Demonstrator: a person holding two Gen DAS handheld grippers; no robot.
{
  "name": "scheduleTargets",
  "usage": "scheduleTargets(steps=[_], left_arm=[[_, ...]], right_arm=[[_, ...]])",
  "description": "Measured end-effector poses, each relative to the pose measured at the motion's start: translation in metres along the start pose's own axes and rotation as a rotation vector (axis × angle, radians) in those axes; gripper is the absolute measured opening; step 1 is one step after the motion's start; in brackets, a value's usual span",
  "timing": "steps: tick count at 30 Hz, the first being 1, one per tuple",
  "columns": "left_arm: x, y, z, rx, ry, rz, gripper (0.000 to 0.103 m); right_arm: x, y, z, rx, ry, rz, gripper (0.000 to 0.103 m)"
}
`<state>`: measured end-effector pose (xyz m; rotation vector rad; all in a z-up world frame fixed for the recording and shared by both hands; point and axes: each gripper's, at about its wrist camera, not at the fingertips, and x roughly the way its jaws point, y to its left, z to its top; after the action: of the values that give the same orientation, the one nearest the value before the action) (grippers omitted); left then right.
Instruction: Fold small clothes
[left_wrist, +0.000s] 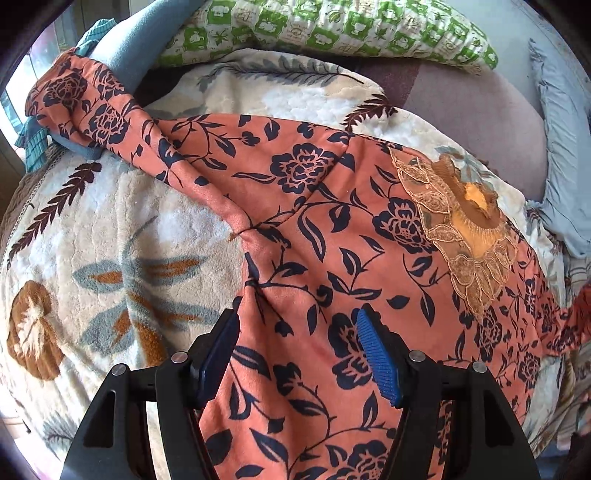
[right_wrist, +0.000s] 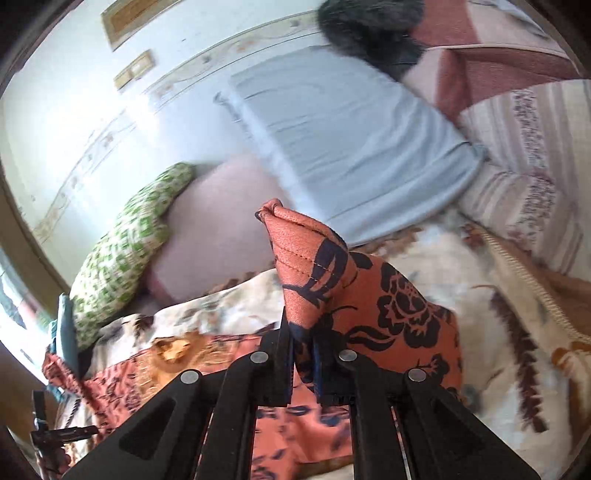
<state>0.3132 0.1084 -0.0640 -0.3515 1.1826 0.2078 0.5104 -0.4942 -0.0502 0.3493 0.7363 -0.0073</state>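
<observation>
**Right wrist view: hem pinched, garment stretched toward 10 o'clock**

Right wrist view showed the right gripper (right_wrist: 303, 360) clamped on a stitched hem corner of the orange floral garment (right_wrist: 332, 280); jaws nearly together w/ cloth bunched between them, corner poking up toward 12 o'clock. Rest of the garment trailed off to approx 8 o'clock, across the cream leaf-print blanket (right_wrist: 480, 295). Frame was blurred, so bkgd detail was soft: grey pillow (right_wrist: 351, 140) at 1 o'clock, green-check pillow (right_wrist: 122, 243) at 9 o'clock.

Left wrist view: left gripper (left_wrist: 299, 350) stood wide apart, pointing steeply down over the garment's body. The cloth lay under and between the fingers, but pads were not pressing on it, i.e. nothing gripped. Blue ribbed pad (left_wrist: 378, 356) at 3 o'clock of the gap was clear of the fabric surface.

Key relation: the garment's long axis ran from the left gripper at 6 o'clock up to 10 o'clock, where one sleeve twisted over a blue cloth (left_wrist: 122, 48). The lace collar (left_wrist: 461, 229) sat at 2 o'clock of the gripper, and the fabric carried on to 3–4 o'clock, prob. toward the right gripper's corner.

Judgement: the right hand had the only grip, so it was placed to carry its corner across the body; the left was nearest the middle and could pin or pinch there. Fold not yet formed.
</observation>
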Motion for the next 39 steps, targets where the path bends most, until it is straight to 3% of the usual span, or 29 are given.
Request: scheduleTargets(steps=[4,9,14,16,17,20,21,24,27,30,34,39], left_arm=[[-0.022,0.013,-0.011,0.028,-0.012,-0.024,0.066],[-0.040,0.043,-0.017,0.002,-0.020,-0.058,0.066],[-0.049,0.074,-0.023,-0.042,-0.030,-0.063,0.066],[-0.050,0.082,-0.027,-0.055,-0.032,-0.064,0.066],[-0.050,0.083,-0.027,-0.061,-0.030,-0.065,0.066],[-0.047,0.082,-0.027,-0.076,-0.019,-0.077,0.066],[-0.047,0.081,-0.026,-0.079,-0.018,-0.084,0.066],[-0.043,0.070,-0.023,-0.086,-0.011,-0.111,0.066],[-0.033,0.049,-0.017,-0.087,0.010,-0.158,0.066],[-0.014,0.022,-0.013,-0.081,0.050,-0.197,0.066],[0.020,-0.009,-0.009,-0.104,0.121,-0.256,0.066],[0.060,-0.038,0.015,-0.134,0.157,-0.206,0.066]], right_arm=[[0.046,0.093,-0.038,-0.066,0.108,0.110,0.007],[0.094,0.200,-0.109,-0.159,0.248,0.194,0.007],[0.125,0.274,-0.173,-0.272,0.353,0.184,0.012],[0.139,0.291,-0.194,-0.308,0.413,0.161,0.020],[0.144,0.297,-0.204,-0.339,0.446,0.141,0.032],[0.142,0.310,-0.225,-0.449,0.482,0.092,0.038],[0.134,0.309,-0.224,-0.455,0.476,0.108,0.037],[0.097,0.282,-0.201,-0.345,0.440,0.192,0.050],[0.063,0.217,-0.172,-0.157,0.370,0.206,0.064],[0.046,0.132,-0.153,0.065,0.339,0.138,0.064],[0.030,0.030,-0.153,0.320,0.309,0.070,0.066],[0.035,-0.031,-0.163,0.524,0.276,0.101,0.066]])
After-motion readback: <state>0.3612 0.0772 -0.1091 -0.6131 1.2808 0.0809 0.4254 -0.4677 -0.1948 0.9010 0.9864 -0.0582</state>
